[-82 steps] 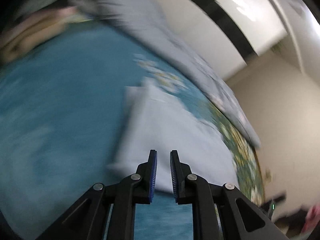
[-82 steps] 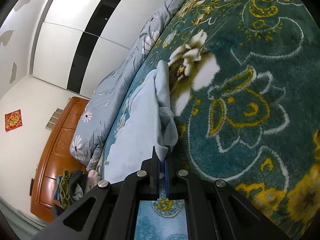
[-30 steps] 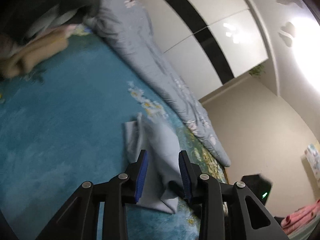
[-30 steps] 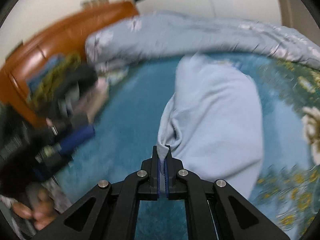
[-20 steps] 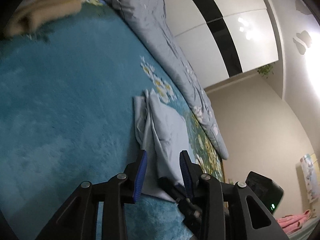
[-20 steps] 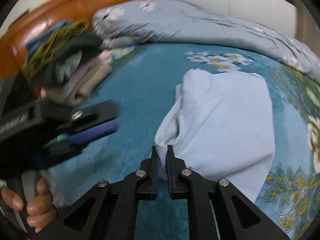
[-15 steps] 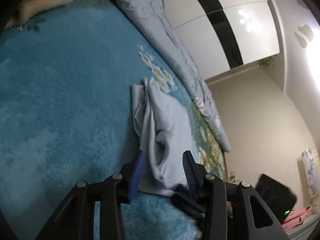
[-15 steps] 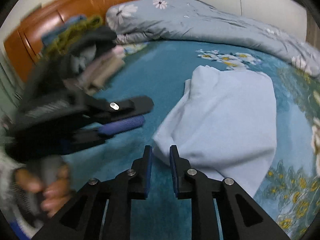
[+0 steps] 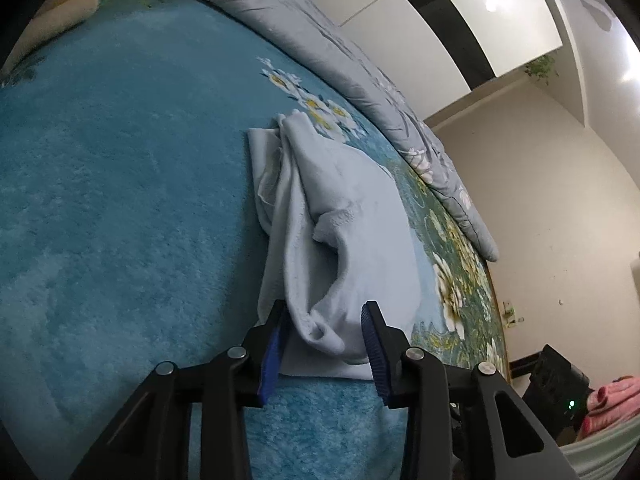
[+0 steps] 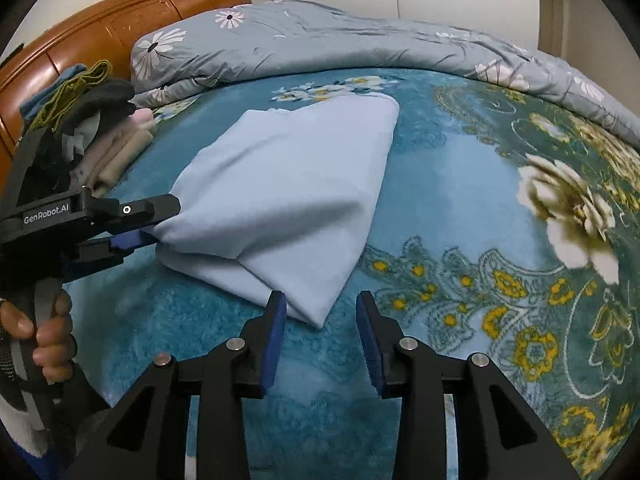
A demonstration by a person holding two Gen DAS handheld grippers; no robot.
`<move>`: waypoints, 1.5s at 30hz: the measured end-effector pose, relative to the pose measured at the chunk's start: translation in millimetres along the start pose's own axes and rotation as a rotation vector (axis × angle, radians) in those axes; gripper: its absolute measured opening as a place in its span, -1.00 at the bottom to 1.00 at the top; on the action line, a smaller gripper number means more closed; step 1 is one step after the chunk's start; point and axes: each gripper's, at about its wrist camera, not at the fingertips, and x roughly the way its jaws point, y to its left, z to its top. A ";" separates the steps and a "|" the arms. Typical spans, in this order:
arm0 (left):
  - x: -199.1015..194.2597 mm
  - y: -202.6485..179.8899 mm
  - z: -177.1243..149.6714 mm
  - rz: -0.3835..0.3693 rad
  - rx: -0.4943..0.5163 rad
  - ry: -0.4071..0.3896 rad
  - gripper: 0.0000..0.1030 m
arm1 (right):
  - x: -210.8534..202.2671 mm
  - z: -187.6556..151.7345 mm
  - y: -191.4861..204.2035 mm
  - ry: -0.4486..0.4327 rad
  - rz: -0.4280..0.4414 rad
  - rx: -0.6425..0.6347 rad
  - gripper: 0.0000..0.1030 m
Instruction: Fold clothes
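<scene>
A pale blue garment [image 10: 292, 200] lies partly folded on the teal flowered bedspread [image 10: 460, 216]. It also shows in the left wrist view [image 9: 344, 220], bunched along its near edge. My left gripper [image 9: 322, 324] is open, its jaws standing on either side of the bunched near corner; from the right wrist view [image 10: 154, 224] its jaws reach the garment's left corner. My right gripper [image 10: 320, 320] is open and empty, just in front of the garment's near corner.
A grey flowered duvet [image 10: 360, 40] lies rolled along the far side of the bed. A pile of folded clothes [image 10: 96, 136] sits at the left by the wooden headboard [image 10: 120, 16]. A black device [image 9: 560, 376] and pink cloth [image 9: 616, 396] lie beyond the bed.
My right gripper let go of the garment's edge, opened and drew back. My left gripper moved in and opened wider around the bunched corner.
</scene>
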 end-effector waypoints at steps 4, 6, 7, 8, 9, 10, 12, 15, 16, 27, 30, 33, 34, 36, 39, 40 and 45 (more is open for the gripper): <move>-8.8 1.0 1.0 0.031 0.016 -0.038 -0.23 | 1.0 -0.5 10.4 -0.031 -0.037 -0.083 -0.28; -14.1 -3.7 2.6 0.034 0.044 -0.066 -0.23 | 1.6 -1.6 15.3 -0.044 -0.045 -0.121 -0.28; -14.8 -7.3 4.2 0.029 0.061 -0.070 -0.22 | 3.4 -2.6 16.6 -0.040 -0.044 -0.136 -0.28; -13.9 -11.5 6.2 0.022 0.081 -0.067 -0.21 | 6.0 -3.3 17.6 -0.030 -0.047 -0.150 -0.28; -10.5 -17.0 8.5 0.025 0.110 -0.054 -0.20 | 8.5 -4.0 18.7 -0.021 -0.050 -0.164 -0.28; -6.5 -22.9 10.8 0.030 0.140 -0.038 -0.19 | 11.1 -4.8 19.7 -0.012 -0.054 -0.178 -0.28; -1.5 -31.5 14.0 0.063 0.213 -0.017 -0.19 | 13.9 -5.9 18.9 -0.007 -0.056 -0.184 -0.31; 10.8 -37.1 15.8 0.086 0.258 0.014 -0.19 | 13.1 -6.5 16.1 -0.013 -0.046 -0.171 -0.57; 12.1 -36.2 14.4 0.087 0.258 0.025 -0.19 | 12.4 -6.5 14.8 -0.014 -0.042 -0.163 -0.65; 14.9 -22.6 9.7 0.071 0.217 0.053 -0.81 | -5.7 -11.1 -7.7 -0.079 -0.031 -0.055 -0.91; 11.3 -15.2 9.4 0.074 0.184 0.038 -0.81 | -3.7 -13.4 -10.0 -0.066 -0.024 -0.045 -0.92; 8.4 -11.8 7.0 0.090 0.175 0.030 -0.81 | 0.5 -17.1 -9.4 -0.048 -0.017 -0.045 -0.92; 7.5 -10.0 5.6 0.093 0.171 0.030 -0.81 | 2.1 -18.2 -10.0 -0.043 -0.014 -0.042 -0.92; 8.0 -5.6 4.6 0.101 0.159 0.034 -0.80 | 4.7 -20.9 -12.7 -0.028 -0.003 -0.031 -0.92; 8.5 0.6 3.7 0.108 0.139 0.034 -0.73 | 5.8 -24.2 -17.1 -0.012 0.015 -0.015 -0.92; 8.2 1.7 3.5 0.111 0.135 0.032 -0.73 | 5.2 -24.9 -18.2 -0.007 0.018 -0.014 -0.92; -2.4 3.3 6.1 0.199 0.141 -0.007 -0.60 | -2.0 -26.8 -29.6 0.006 -0.014 0.011 -0.92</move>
